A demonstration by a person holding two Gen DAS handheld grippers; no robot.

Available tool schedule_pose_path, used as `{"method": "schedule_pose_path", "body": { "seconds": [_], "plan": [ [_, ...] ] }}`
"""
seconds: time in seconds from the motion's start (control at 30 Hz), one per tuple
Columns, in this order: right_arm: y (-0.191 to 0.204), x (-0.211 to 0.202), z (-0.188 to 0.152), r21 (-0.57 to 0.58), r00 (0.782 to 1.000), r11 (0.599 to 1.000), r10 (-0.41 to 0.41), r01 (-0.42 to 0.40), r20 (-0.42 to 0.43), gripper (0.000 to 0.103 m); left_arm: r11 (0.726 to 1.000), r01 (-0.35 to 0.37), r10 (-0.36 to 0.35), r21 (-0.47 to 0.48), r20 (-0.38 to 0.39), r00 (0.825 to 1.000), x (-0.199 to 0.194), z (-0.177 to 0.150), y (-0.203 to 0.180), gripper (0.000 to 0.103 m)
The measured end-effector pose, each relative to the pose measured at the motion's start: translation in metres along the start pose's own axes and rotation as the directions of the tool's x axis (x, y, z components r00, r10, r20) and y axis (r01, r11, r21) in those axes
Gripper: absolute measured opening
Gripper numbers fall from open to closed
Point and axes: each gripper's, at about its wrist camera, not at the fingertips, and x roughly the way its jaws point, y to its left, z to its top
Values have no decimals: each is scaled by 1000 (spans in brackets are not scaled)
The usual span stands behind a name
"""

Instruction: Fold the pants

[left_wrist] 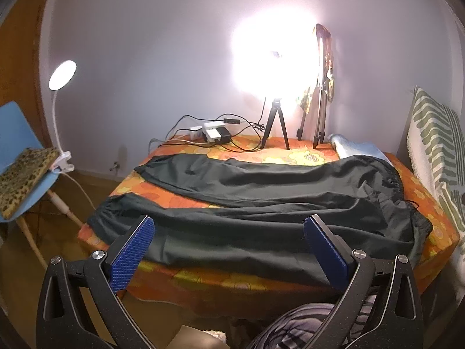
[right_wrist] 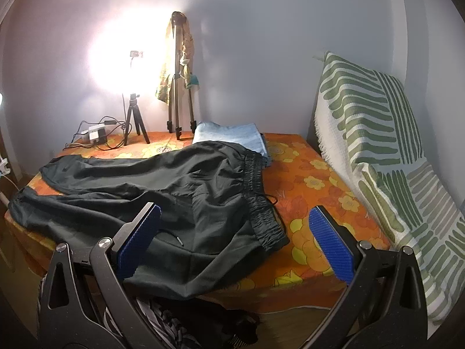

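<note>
Dark green pants [left_wrist: 261, 200] lie spread on a table with an orange flowered cloth [left_wrist: 290, 157], legs toward the left, elastic waistband [right_wrist: 258, 200] at the right. The near leg hangs slightly over the front edge. My left gripper [left_wrist: 229, 232] is open and empty, held above the near leg at the front edge. My right gripper [right_wrist: 235, 224] is open and empty, above the seat and waistband end of the pants [right_wrist: 174, 192]. Both have blue ribbed pads [right_wrist: 331, 247].
A folded light blue cloth [right_wrist: 232, 136] lies behind the waistband. Two tripods [left_wrist: 274, 122], a bright lamp and a power strip with cables [left_wrist: 212, 133] stand at the back. A green-striped cushion [right_wrist: 377, 145] stands right. A blue chair [left_wrist: 17, 157] with a clip lamp stands left.
</note>
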Motion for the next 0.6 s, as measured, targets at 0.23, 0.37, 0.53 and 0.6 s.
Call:
{"method": "schedule_pose_path", "body": {
  "seconds": [0.23, 0.37, 0.53, 0.6],
  "plan": [
    [3, 24, 8, 17, 999, 999, -35, 35, -36, 103, 999, 27, -27, 17, -28, 999, 31, 12, 1, 103],
    [9, 37, 9, 4, 997, 999, -54, 54, -54, 103, 999, 26, -24, 47, -46, 999, 47, 19, -1, 103],
    [12, 44, 12, 17, 998, 999, -41, 42, -53, 103, 997, -2, 5, 71, -49, 999, 52, 24, 1, 103],
    [13, 44, 13, 7, 998, 999, -40, 40, -50, 103, 999, -6, 8, 54, -46, 999, 51, 25, 2, 103]
  ]
}}
